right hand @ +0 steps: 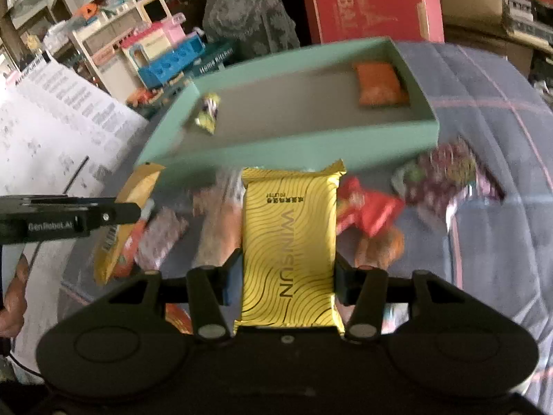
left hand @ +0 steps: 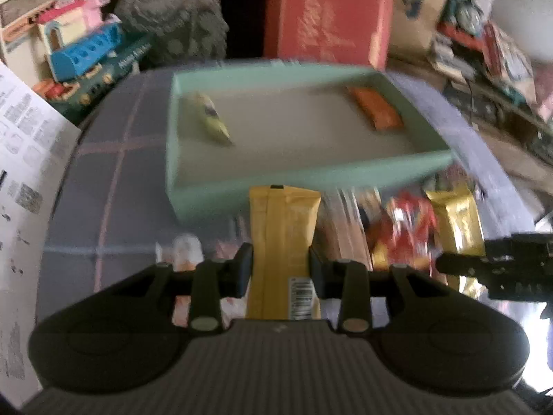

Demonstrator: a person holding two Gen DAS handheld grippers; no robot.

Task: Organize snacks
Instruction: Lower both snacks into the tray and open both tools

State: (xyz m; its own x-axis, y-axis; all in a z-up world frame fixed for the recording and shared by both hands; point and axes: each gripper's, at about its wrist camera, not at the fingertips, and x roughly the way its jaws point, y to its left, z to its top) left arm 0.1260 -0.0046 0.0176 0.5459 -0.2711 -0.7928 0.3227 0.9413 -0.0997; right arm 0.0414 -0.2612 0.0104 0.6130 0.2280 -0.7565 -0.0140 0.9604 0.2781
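Note:
A mint-green tray [left hand: 242, 186] [right hand: 297, 150] lies ahead on the grey checked cloth. It holds a small yellow snack [left hand: 212, 117] [right hand: 207, 112] at its left and an orange packet [left hand: 375, 107] [right hand: 378, 83] at its right. My left gripper [left hand: 280, 266] is shut on a mustard-yellow snack packet [left hand: 283, 228], barcode side up, held just before the tray's near wall. My right gripper [right hand: 287, 276] is shut on a yellow WINSUN packet [right hand: 288, 235], also just short of the tray. Loose snacks lie on the cloth below: red [right hand: 366, 207], gold [left hand: 456, 221], purple-green [right hand: 446, 169].
A red box [left hand: 328, 17] [right hand: 369, 0] stands behind the tray. Toy sets [left hand: 79, 52] [right hand: 166, 55] crowd the back left. A white printed sheet [left hand: 24, 159] [right hand: 52, 121] lies at the left. The other gripper shows at each view's edge [left hand: 490, 269] [right hand: 69, 218].

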